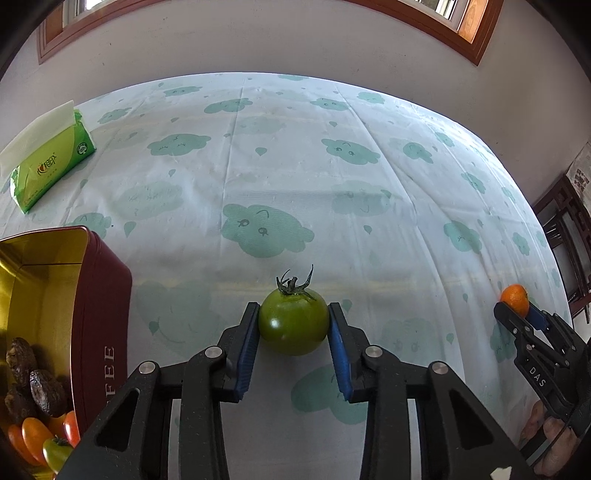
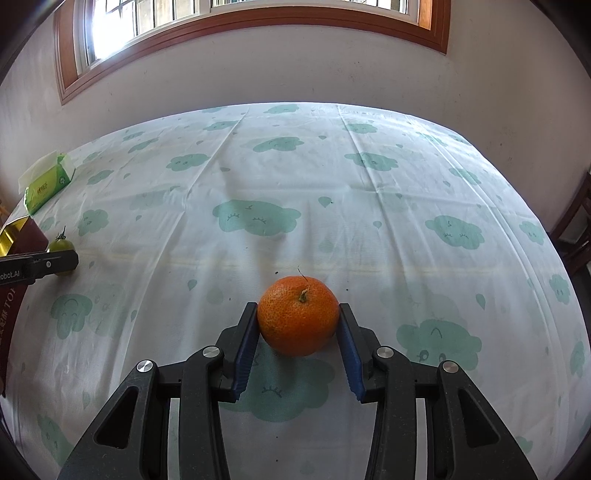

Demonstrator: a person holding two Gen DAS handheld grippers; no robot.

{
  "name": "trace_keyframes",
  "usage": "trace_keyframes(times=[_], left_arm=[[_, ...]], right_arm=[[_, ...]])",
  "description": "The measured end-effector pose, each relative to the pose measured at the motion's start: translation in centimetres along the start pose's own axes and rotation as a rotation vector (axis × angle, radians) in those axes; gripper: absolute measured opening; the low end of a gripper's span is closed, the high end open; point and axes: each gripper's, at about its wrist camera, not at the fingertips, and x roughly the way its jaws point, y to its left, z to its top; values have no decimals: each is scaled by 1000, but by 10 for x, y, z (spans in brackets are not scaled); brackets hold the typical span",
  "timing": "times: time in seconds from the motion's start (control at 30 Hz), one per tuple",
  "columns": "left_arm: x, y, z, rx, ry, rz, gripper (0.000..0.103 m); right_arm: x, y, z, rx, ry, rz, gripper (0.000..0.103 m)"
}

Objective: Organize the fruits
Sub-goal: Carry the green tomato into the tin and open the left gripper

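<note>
The left claw (image 1: 293, 325) grips a green tomato (image 1: 293, 322), its blue pads (image 1: 248, 345) pressed against both flanks of the fruit, the dried stem pointing up and away from the claw. Whether the tomato rests on the cloud-printed cloth (image 1: 295, 166) of the bench or hangs just above it cannot be told. Close to this claw's left side stands a dark red tin (image 1: 99, 314) with a gold lining, its open top facing the camera; inside lie several dark wrinkled pieces (image 1: 37, 384) and, nearer, some orange and red fruits (image 1: 33, 435) with one greenish one among them. Farther ahead and to the left, a green tissue pack (image 1: 51, 162) lies on the cloth with a white sheet sticking out. Well off to the right, the right claw (image 2: 298, 325) is closed on an orange mandarin (image 2: 298, 319), blue pads (image 2: 246, 349) touching both its sides, a short stalk on top. From this claw the tin (image 2: 22, 230) and the tomato (image 2: 62, 243) appear far to the left, with the left claw's black finger across the front of the tomato. Beyond the bench rises a white wall (image 2: 295, 66) with a wood-framed window (image 2: 258, 14).
</note>
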Motion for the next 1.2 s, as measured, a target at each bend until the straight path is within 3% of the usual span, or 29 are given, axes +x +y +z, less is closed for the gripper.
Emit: trace_keyframes(times=[0.8, 1.2], left_arm=[[-88, 6, -48, 28, -48, -29, 32], [-124, 48, -47, -25, -93, 23, 32]], right_arm=[[0, -1, -1, -3, 0, -4, 43], [0, -1, -1, -3, 0, -5, 43]])
